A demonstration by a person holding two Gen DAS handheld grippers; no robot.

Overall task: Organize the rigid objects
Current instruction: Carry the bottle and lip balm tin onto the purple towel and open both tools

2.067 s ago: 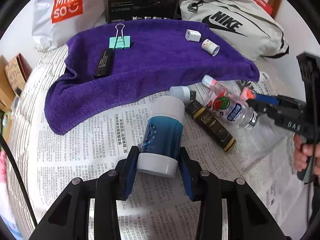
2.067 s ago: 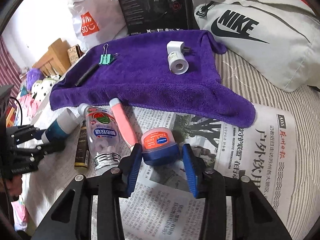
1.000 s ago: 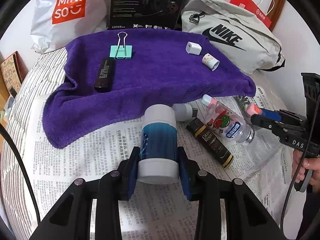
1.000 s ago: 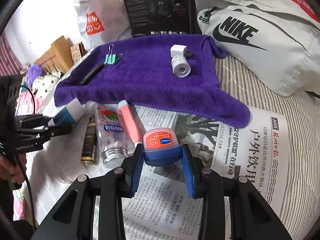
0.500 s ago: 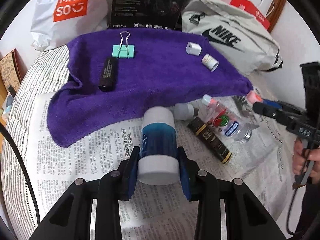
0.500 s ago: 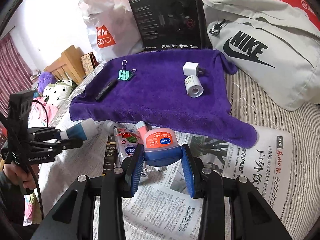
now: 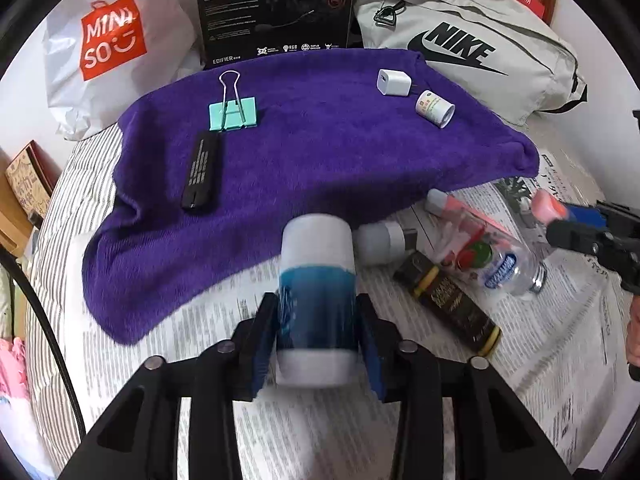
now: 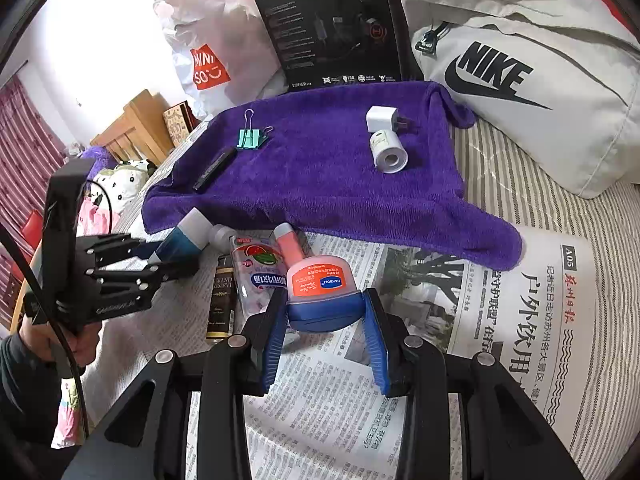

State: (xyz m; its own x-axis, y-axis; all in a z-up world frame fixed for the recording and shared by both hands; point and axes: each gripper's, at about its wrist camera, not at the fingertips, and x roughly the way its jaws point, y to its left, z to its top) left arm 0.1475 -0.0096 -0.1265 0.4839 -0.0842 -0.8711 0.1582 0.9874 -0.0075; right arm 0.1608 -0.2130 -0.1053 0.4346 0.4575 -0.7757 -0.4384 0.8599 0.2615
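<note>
Left gripper (image 7: 316,336) pitched down, jaws opening around blue bottle (image 7: 316,292); right gripper (image 8: 326,320) clamps jar (image 8: 320,292).

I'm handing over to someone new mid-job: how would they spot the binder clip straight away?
Find the purple towel spread below the black box. Near its far left part lies the binder clip, just above a black stick-shaped object. It is the only mint-green thing there, with silver wire handles, unlike the white charger plug and white cylinder at the right.
</note>
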